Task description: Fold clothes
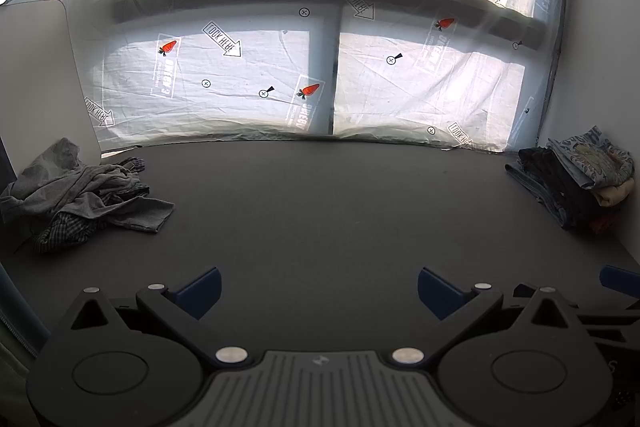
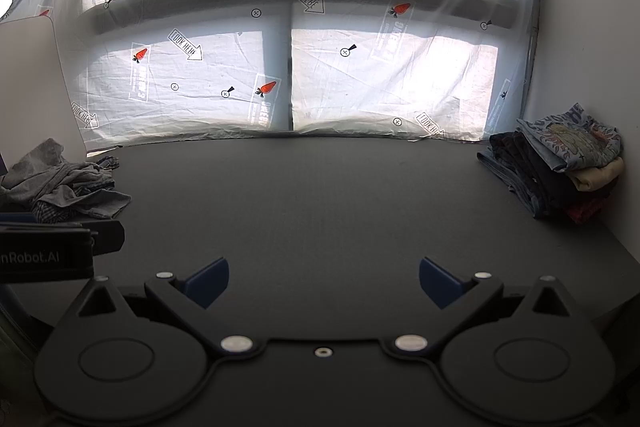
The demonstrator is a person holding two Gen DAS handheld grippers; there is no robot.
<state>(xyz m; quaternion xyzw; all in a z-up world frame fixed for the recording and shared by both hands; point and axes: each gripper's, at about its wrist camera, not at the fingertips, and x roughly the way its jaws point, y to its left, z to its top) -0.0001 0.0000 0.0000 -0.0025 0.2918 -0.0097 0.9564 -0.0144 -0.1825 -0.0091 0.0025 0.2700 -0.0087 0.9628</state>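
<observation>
A loose heap of unfolded grey and checked clothes (image 1: 80, 195) lies at the table's far left, also in the right wrist view as the heap (image 2: 64, 187). A stack of folded clothes (image 1: 580, 175) sits at the far right against the wall, topped by a blue patterned garment (image 2: 568, 143). My left gripper (image 1: 318, 291) hovers open over the near middle of the dark table, nothing between its blue fingertips. My right gripper (image 2: 324, 281) is open too, beside it on the right. The left gripper's body (image 2: 52, 251) shows at the right wrist view's left edge.
The dark table (image 1: 320, 207) stretches between the two piles. A printed white sheet (image 1: 280, 75) covers the window behind it. A white panel (image 1: 36, 75) stands at the far left, a white wall (image 1: 600, 67) at the right.
</observation>
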